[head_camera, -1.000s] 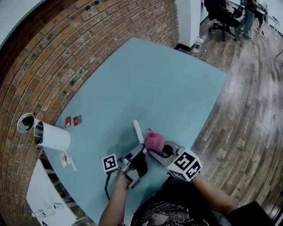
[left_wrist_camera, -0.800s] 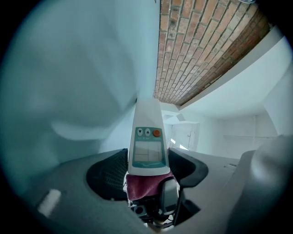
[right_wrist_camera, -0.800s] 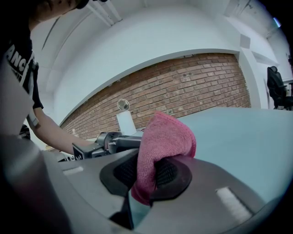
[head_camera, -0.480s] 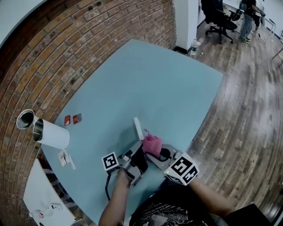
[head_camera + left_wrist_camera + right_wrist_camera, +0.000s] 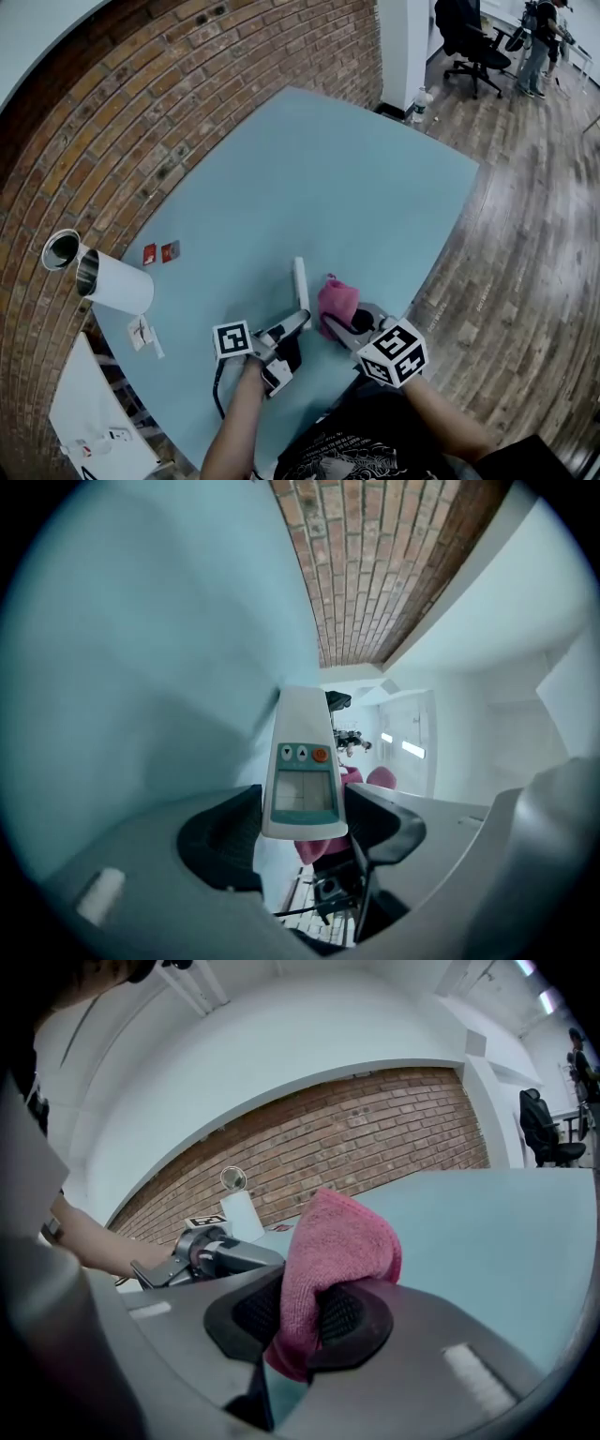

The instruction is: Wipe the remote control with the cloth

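The white remote control point(image 5: 301, 281) with a small screen and an orange button point(image 5: 302, 761) sticks out ahead of my left gripper point(image 5: 296, 324), which is shut on its near end over the light-blue table point(image 5: 337, 178). In the left gripper view both black pads point(image 5: 225, 841) press on the remote's sides. A pink cloth point(image 5: 336, 302) is bunched up in my right gripper point(image 5: 341, 324), whose jaws are shut on it point(image 5: 328, 1260). The cloth sits just right of the remote; whether they touch I cannot tell. The left gripper also shows in the right gripper view point(image 5: 220, 1252).
A white cylinder point(image 5: 112, 284) and a metal cup point(image 5: 59, 251) stand at the table's left edge by the brick wall point(image 5: 141, 122). Two small red items point(image 5: 157, 253) lie near them. Wooden floor, an office chair point(image 5: 473, 33) and a bottle point(image 5: 420, 97) lie beyond.
The left gripper has rolled, and the remote's far end has swung from leaning left to nearly straight ahead. The cloth has stayed close to its right side.
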